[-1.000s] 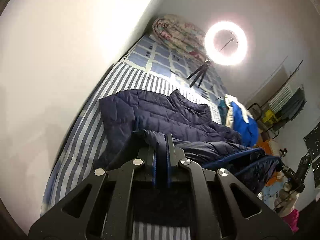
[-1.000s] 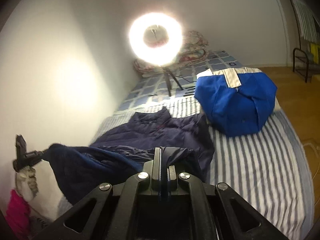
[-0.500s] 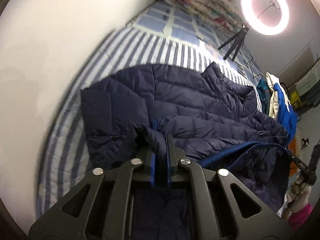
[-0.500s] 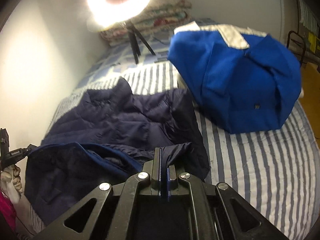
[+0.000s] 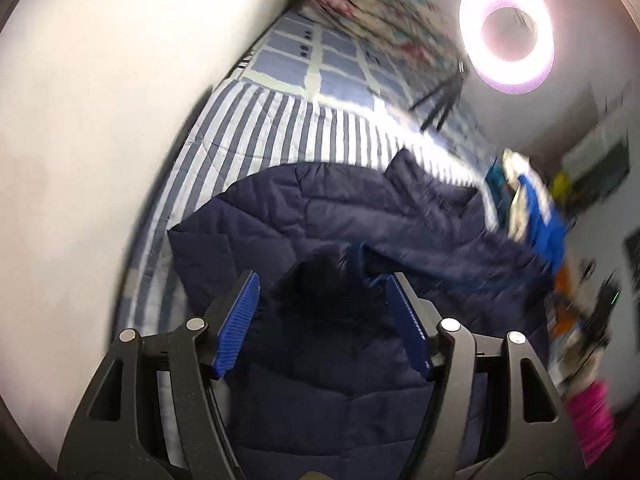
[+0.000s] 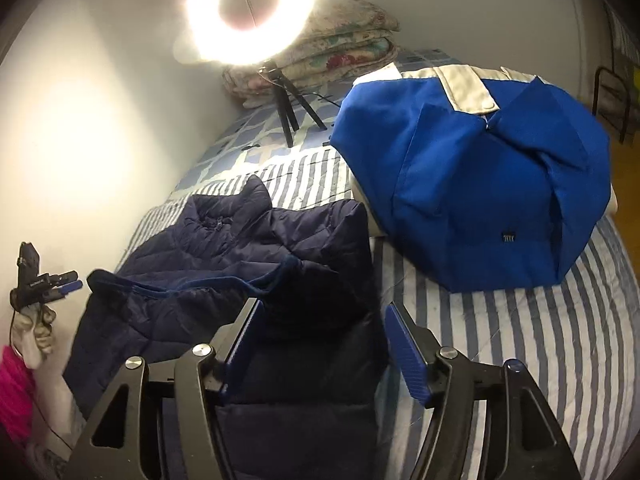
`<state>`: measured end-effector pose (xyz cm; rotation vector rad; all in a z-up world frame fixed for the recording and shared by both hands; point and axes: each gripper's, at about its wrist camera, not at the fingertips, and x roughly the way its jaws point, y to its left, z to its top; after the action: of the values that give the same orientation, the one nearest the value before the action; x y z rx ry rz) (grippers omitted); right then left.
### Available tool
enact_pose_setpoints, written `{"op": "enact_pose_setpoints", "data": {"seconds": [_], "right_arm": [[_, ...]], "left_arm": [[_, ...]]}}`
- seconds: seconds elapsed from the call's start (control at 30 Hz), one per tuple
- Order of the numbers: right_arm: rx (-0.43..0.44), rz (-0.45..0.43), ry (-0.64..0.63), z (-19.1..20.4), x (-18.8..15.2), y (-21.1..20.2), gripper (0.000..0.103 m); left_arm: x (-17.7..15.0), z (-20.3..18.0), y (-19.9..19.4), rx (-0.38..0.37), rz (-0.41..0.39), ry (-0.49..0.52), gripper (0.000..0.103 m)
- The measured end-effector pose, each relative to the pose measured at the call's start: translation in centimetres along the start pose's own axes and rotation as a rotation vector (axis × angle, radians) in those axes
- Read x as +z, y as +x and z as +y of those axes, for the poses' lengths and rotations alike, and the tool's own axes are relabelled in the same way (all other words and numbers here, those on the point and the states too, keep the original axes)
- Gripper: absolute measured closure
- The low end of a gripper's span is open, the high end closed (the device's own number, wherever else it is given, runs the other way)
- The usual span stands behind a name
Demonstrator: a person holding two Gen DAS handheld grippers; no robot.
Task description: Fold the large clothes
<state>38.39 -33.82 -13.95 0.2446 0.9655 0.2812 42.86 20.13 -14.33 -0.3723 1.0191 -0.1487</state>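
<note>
A navy quilted puffer jacket (image 5: 320, 216) lies on the striped bed, its lower part folded up over the body; it also shows in the right wrist view (image 6: 240, 248). My left gripper (image 5: 322, 292) is open, its blue pads either side of the folded hem, holding nothing. My right gripper (image 6: 322, 324) is open just above the jacket's near right corner, empty. The other gripper (image 6: 44, 280) shows at the far left of the right wrist view.
A blue and white jacket (image 6: 472, 184) is heaped on the bed's right side. A ring light on a tripod (image 6: 248, 12) stands behind the navy jacket, before folded floral quilts (image 6: 344, 56). A white wall (image 5: 100, 120) runs along the bed's left.
Both grippers were shut on the jacket's hem and carried it forward over the body. Both have opened and let the hem drop onto the jacket.
</note>
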Motion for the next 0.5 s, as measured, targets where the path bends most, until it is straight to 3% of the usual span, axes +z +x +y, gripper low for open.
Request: {"op": "enact_pose_setpoints", "data": {"seconds": [0.13, 0.27, 0.33, 0.4, 0.47, 0.5], "right_arm": [[-0.03, -0.002, -0.032, 0.5, 0.5, 1.4, 0.034], [-0.055, 0.023, -0.086, 1.4, 0.9, 2.9, 0.037], [-0.07, 0.043, -0.113, 1.7, 1.1, 3.5, 0.053], [-0.096, 0.058, -0.125, 1.7, 1.2, 3.8, 0.073], [-0.123, 0.067, -0.123, 1.6, 1.2, 3.8, 0.083], [-0.127, 0.069, -0.121, 1.6, 1.2, 3.7, 0.083]], "left_arm": [[-0.5, -1.2, 3.4, 0.066, 0.081, 0.102, 0.035], [-0.5, -2.7, 5.4, 0.107, 0.076, 0.182, 0.035], [-0.5, -3.2, 6.1, 0.137, 0.071, 0.21, 0.045], [-0.5, -3.3, 6.6, 0.148, 0.083, 0.212, 0.079], [-0.4, -3.4, 6.7, 0.152, 0.082, 0.216, 0.091], [-0.4, -3.4, 6.5, 0.152, 0.077, 0.224, 0.094]]}}
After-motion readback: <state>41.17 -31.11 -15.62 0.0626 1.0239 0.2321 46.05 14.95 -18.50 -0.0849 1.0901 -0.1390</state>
